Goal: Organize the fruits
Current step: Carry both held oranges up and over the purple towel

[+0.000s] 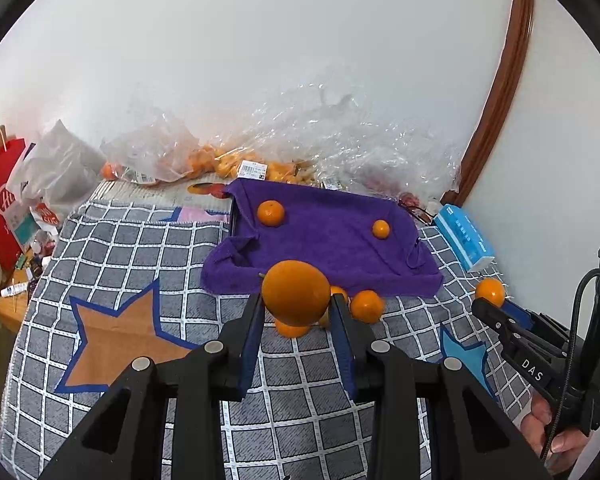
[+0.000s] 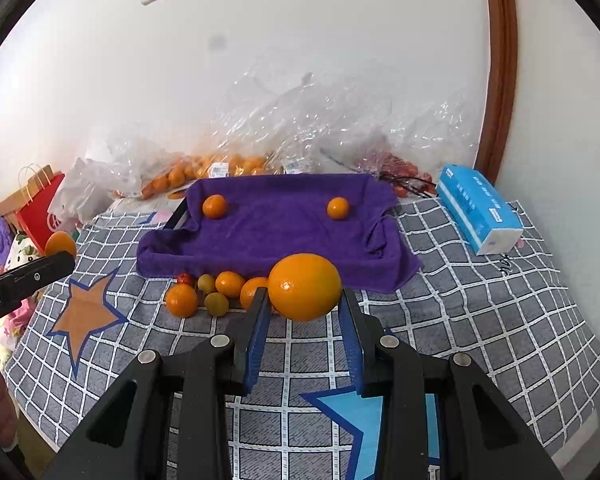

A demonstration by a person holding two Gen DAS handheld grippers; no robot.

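My left gripper (image 1: 297, 300) is shut on an orange (image 1: 296, 293) and holds it above the checked cloth. My right gripper (image 2: 305, 292) is shut on another orange (image 2: 305, 286). Ahead lies a tray lined with a purple towel (image 2: 276, 228), with two small oranges in it, one on the left (image 2: 214, 206) and one on the right (image 2: 337, 208). A heap of loose small fruits (image 2: 208, 294) lies in front of the tray: oranges, two greenish ones and a red one. The right gripper with its orange shows at the right of the left wrist view (image 1: 489, 292).
Clear plastic bags of oranges (image 2: 204, 172) and of red fruits (image 2: 400, 172) lie against the back wall. A blue tissue pack (image 2: 480, 208) lies to the right of the tray. A red paper bag (image 1: 0, 208) and clutter stand off the left edge.
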